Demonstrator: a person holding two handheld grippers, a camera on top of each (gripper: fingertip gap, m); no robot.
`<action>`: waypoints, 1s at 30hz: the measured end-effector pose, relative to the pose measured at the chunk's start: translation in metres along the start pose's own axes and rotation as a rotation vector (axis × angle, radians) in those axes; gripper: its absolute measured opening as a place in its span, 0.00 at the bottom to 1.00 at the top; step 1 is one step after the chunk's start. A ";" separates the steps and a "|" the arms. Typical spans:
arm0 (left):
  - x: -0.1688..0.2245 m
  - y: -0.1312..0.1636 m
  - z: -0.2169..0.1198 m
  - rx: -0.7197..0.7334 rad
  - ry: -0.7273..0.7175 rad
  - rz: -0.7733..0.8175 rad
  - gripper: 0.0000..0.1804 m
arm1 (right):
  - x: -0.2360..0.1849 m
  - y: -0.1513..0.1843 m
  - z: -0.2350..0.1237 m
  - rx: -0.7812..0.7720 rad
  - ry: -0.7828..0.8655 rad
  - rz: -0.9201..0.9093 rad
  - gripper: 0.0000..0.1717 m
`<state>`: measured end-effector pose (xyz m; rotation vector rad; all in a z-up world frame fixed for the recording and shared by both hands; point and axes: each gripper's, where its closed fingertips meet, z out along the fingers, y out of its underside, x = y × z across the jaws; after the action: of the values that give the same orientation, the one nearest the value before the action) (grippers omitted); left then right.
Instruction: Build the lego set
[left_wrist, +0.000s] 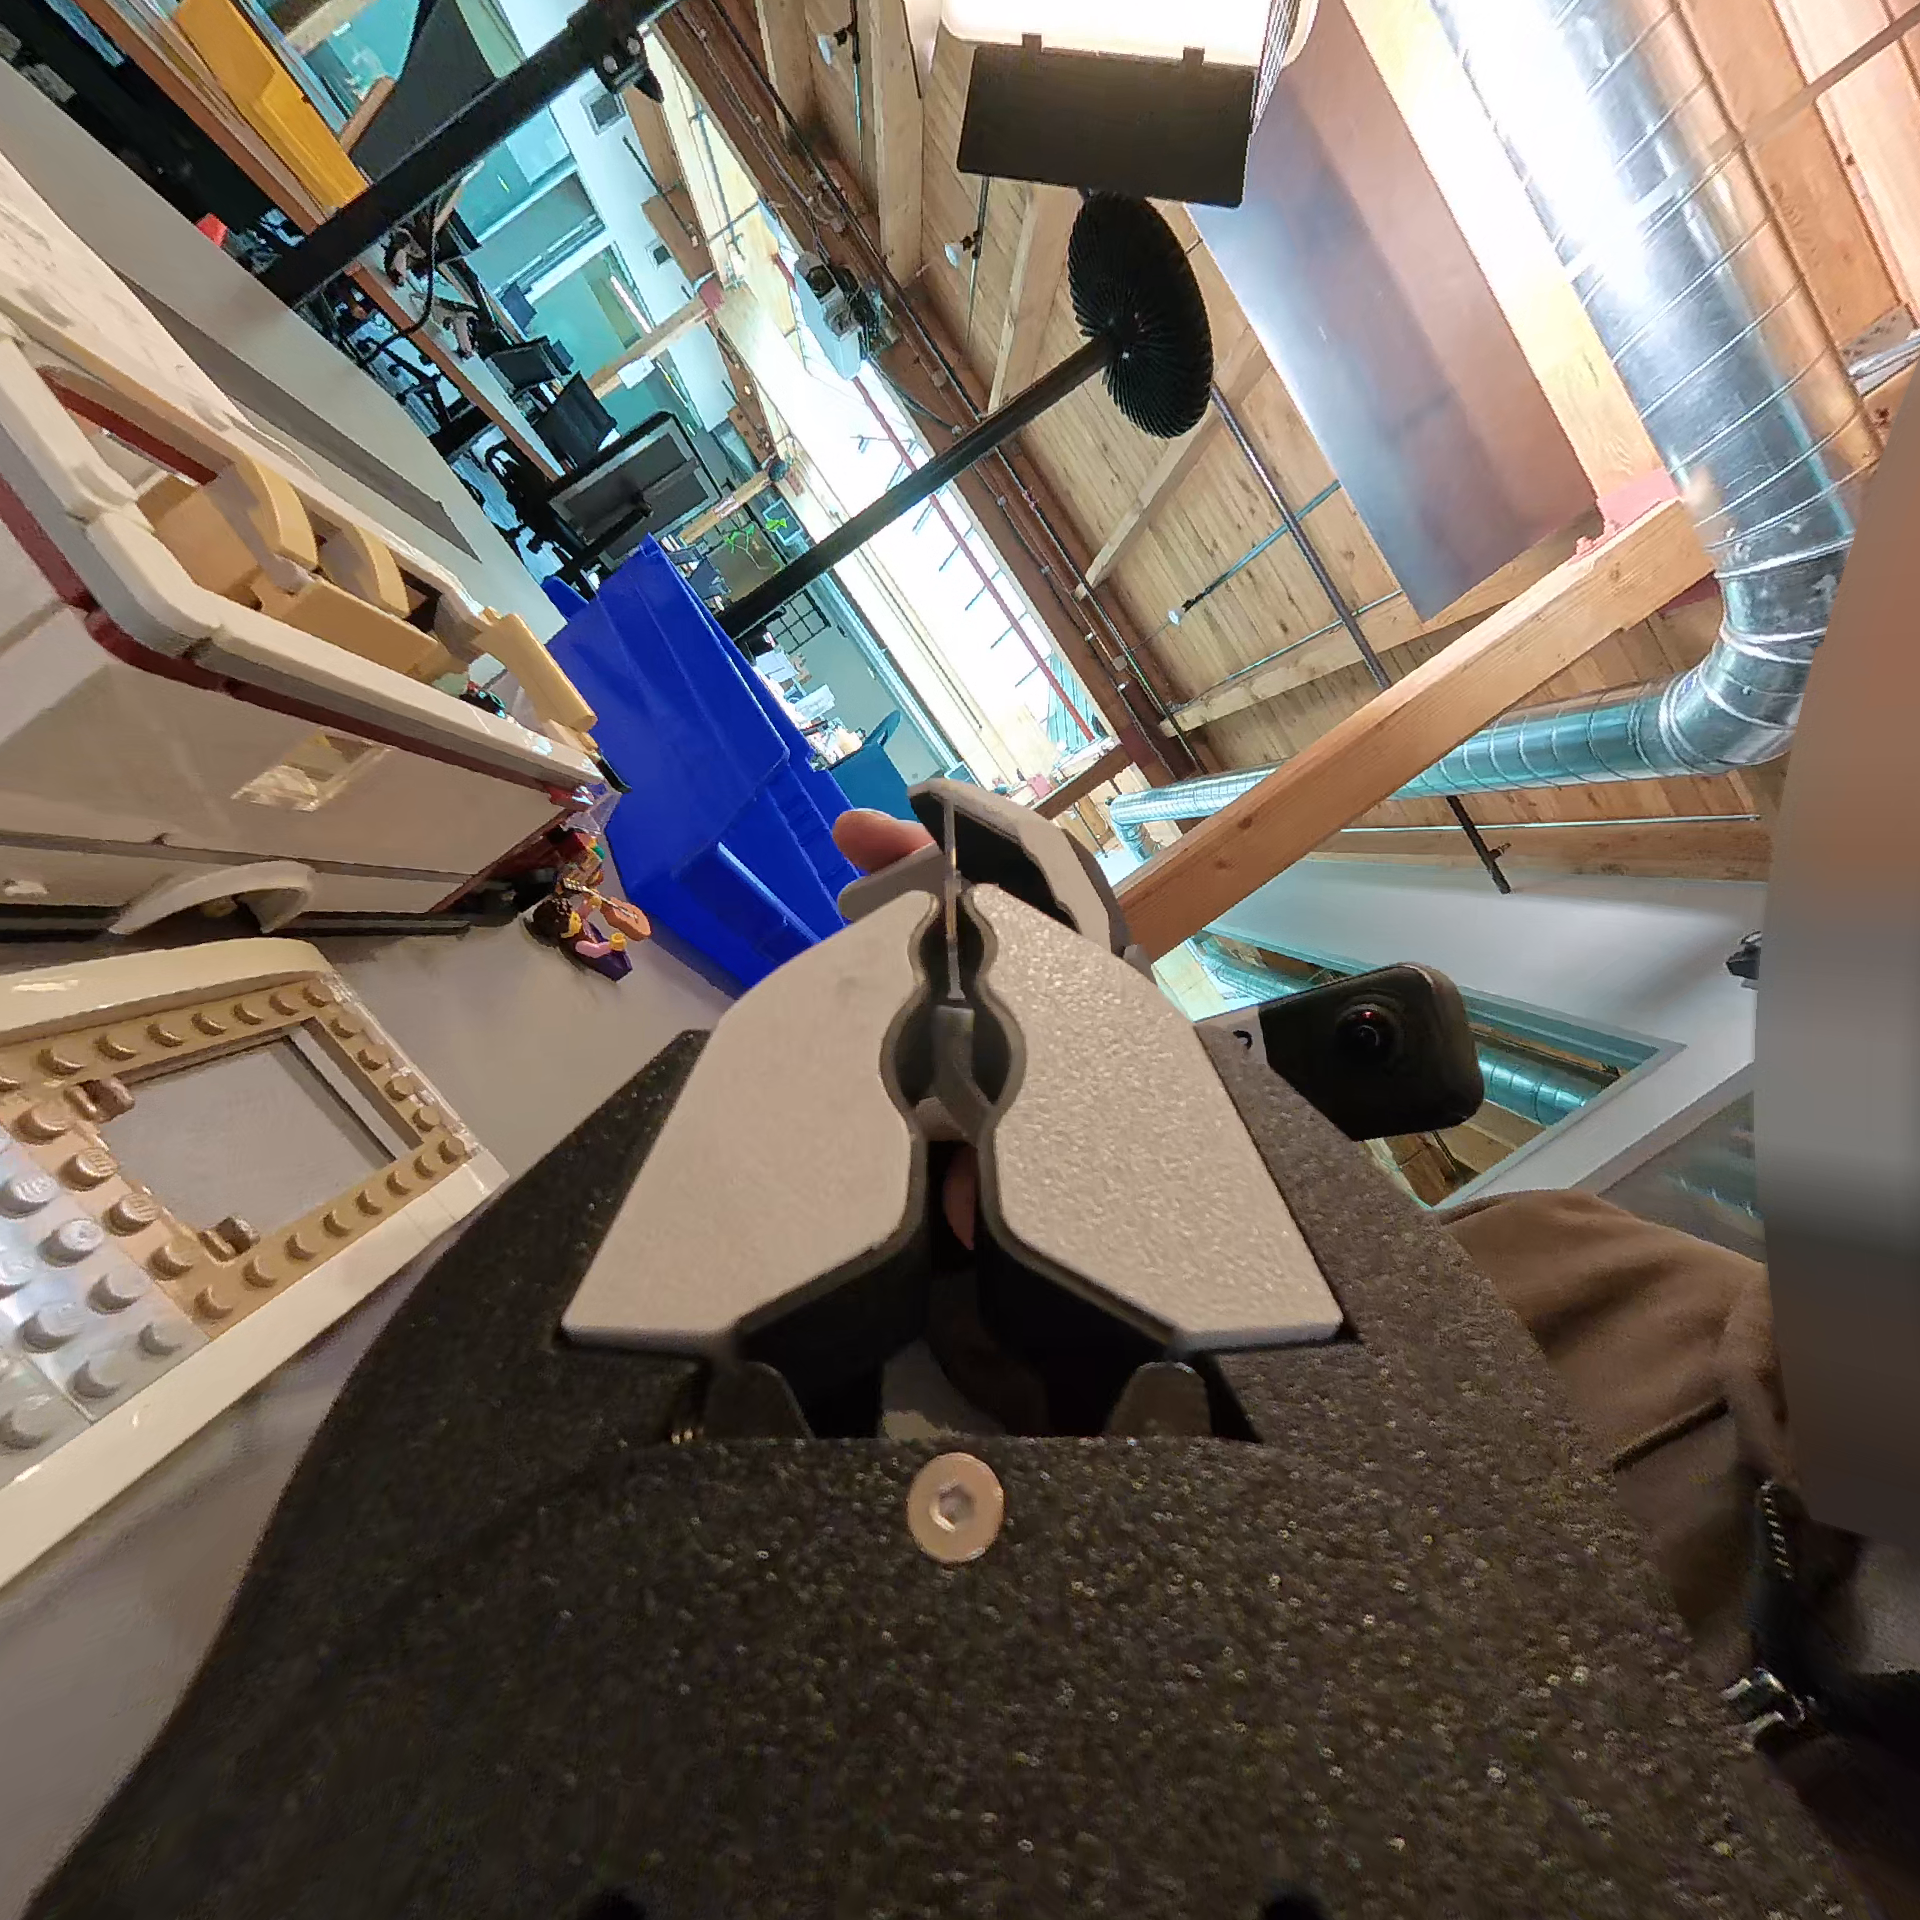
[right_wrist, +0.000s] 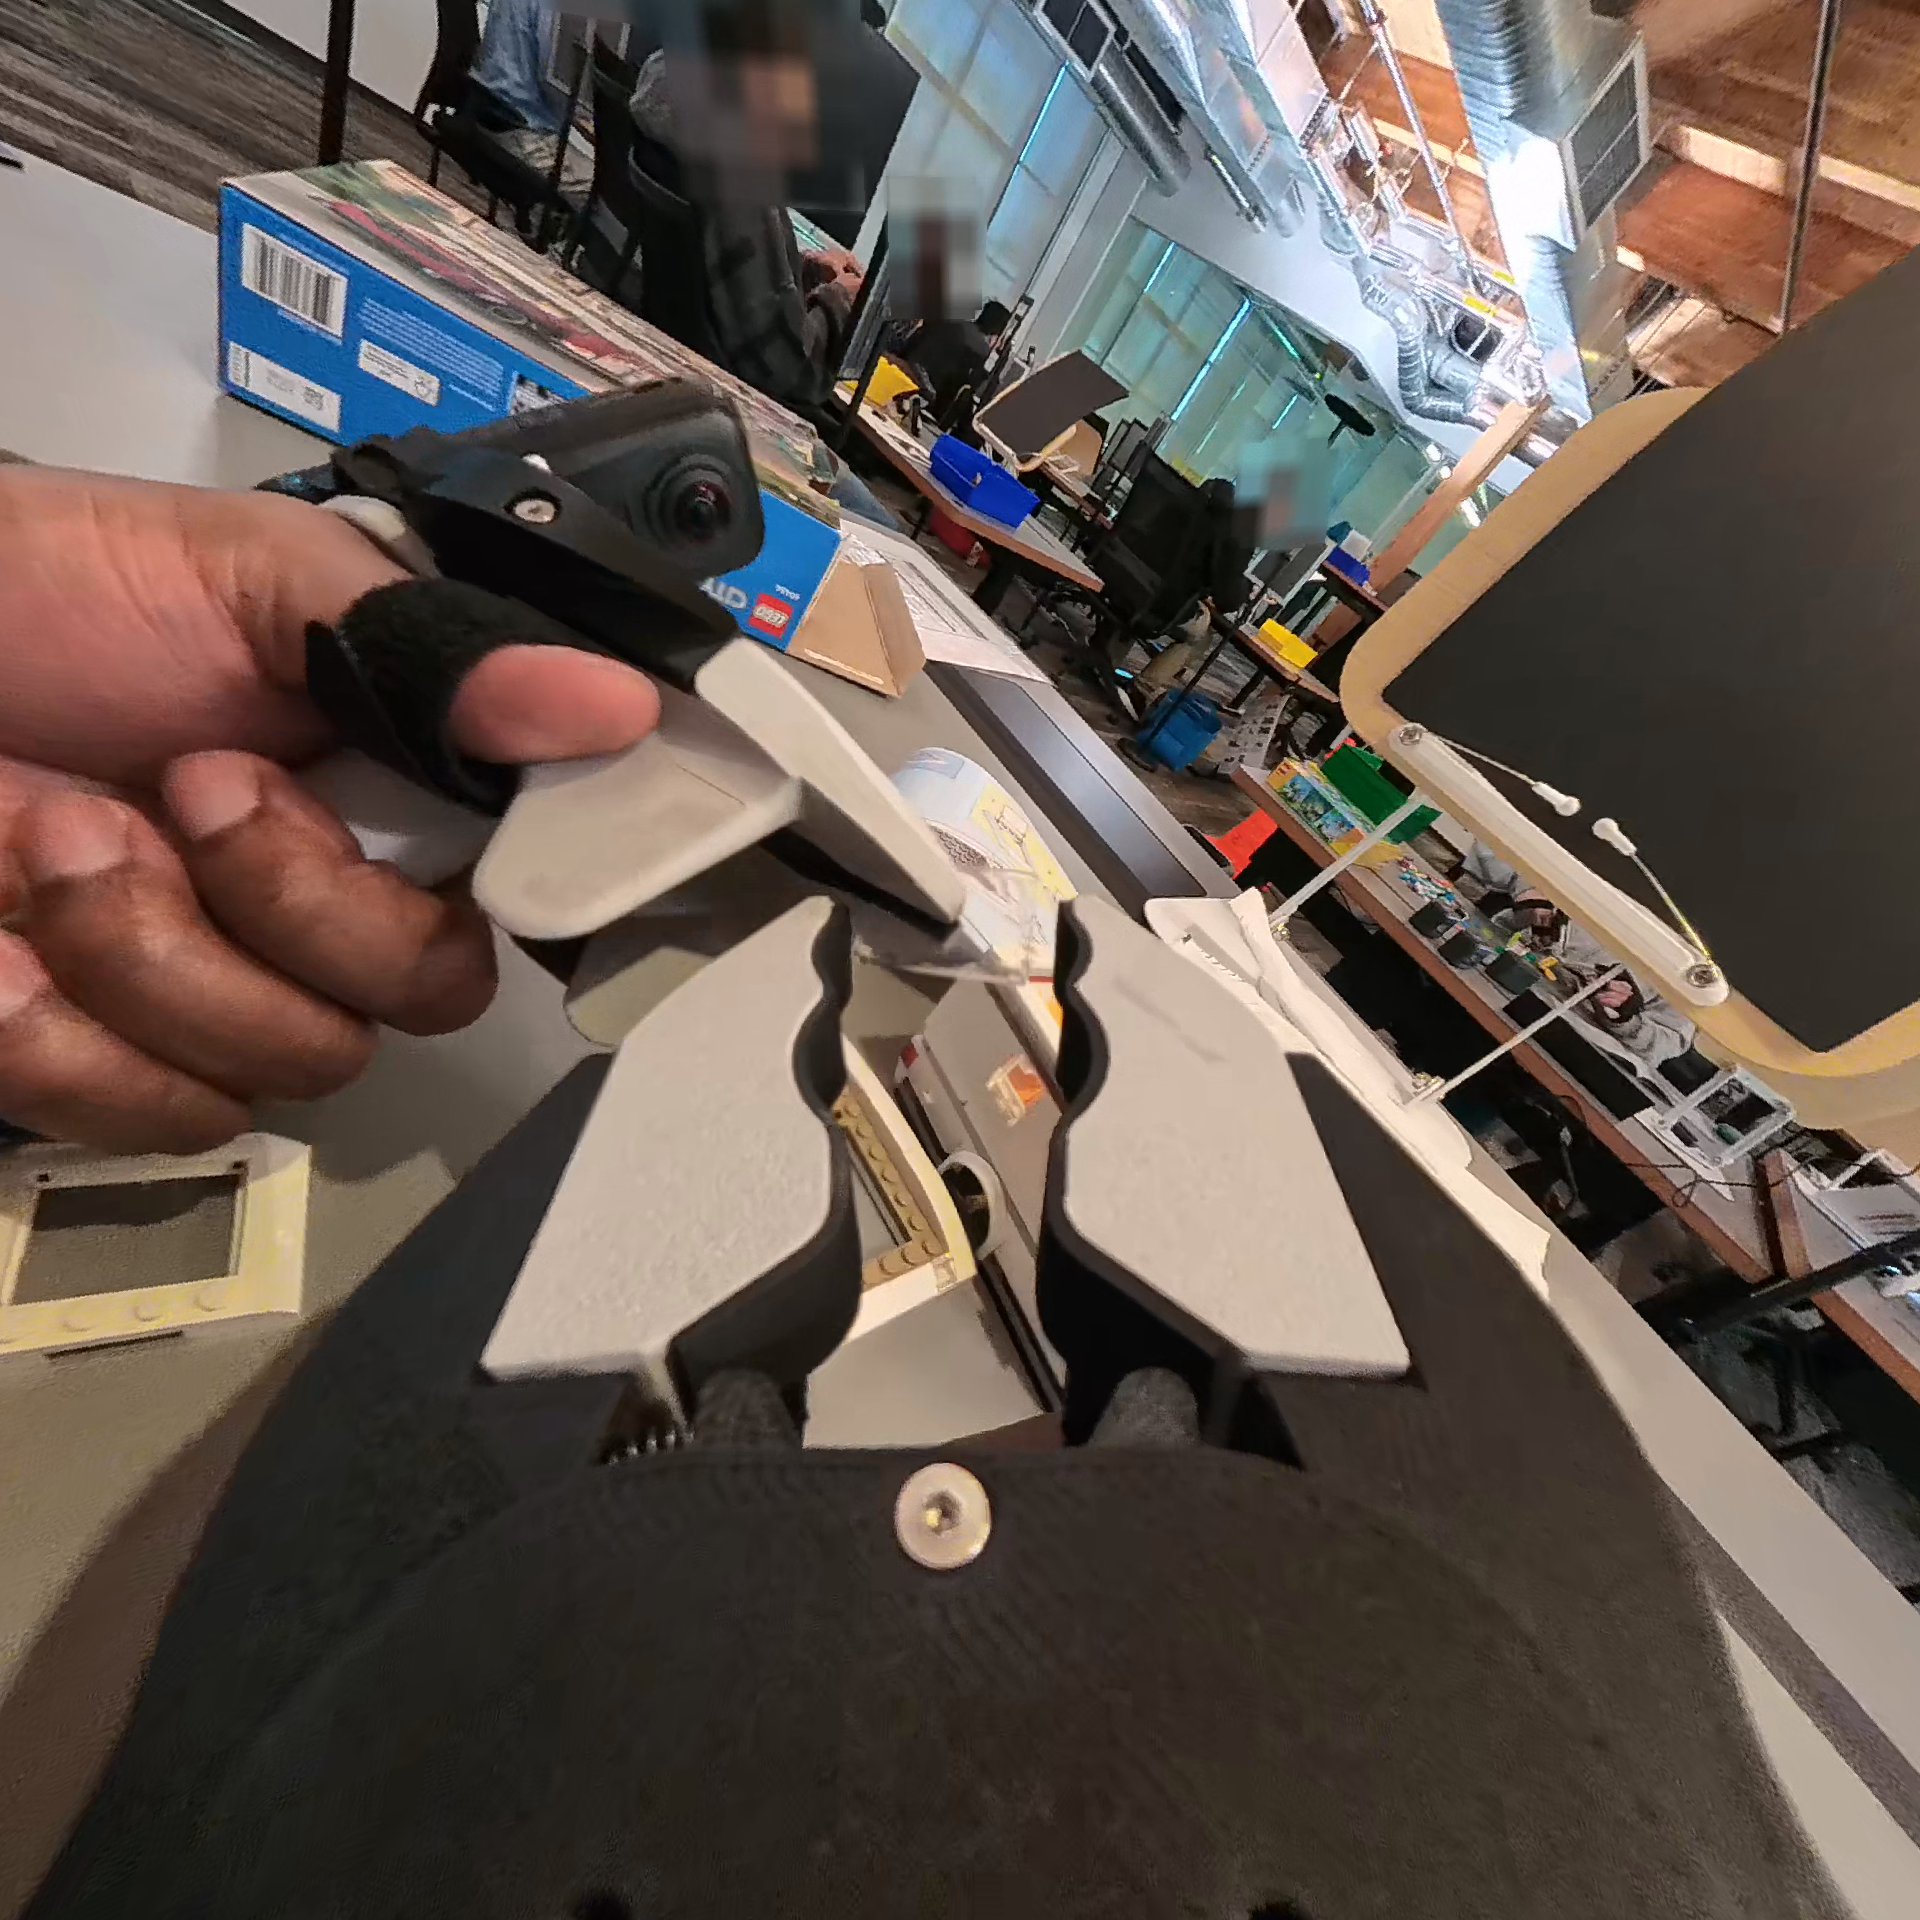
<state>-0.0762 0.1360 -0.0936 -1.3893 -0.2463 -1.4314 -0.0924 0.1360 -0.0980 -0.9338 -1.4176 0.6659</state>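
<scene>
Blue bin (left_wrist: 696, 748) beyond left hand-held gripper (left_wrist: 951, 914), minifigure (left_wrist: 592, 920) beside

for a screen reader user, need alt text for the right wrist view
The left gripper, held in a hand, pinches a thin clear plastic piece between the open fingers of the right gripper, above a grey table.

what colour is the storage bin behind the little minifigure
Bright blue; the storage bin shows best in the left wrist view.
</scene>
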 end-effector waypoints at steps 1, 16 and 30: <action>0.000 -0.001 0.000 0.003 0.000 -0.002 0.01 | 0.000 0.001 0.000 -0.005 -0.001 -0.002 0.21; 0.005 0.010 -0.005 -0.247 -0.031 0.110 0.01 | -0.018 0.002 -0.015 0.027 -0.229 -0.107 0.19; 0.000 0.025 -0.009 -0.369 -0.065 0.086 0.01 | -0.030 0.009 -0.017 0.010 -0.306 -0.134 0.19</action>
<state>-0.0622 0.1191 -0.1084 -1.7246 0.0402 -1.4076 -0.0771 0.1127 -0.1198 -0.7424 -1.7290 0.7363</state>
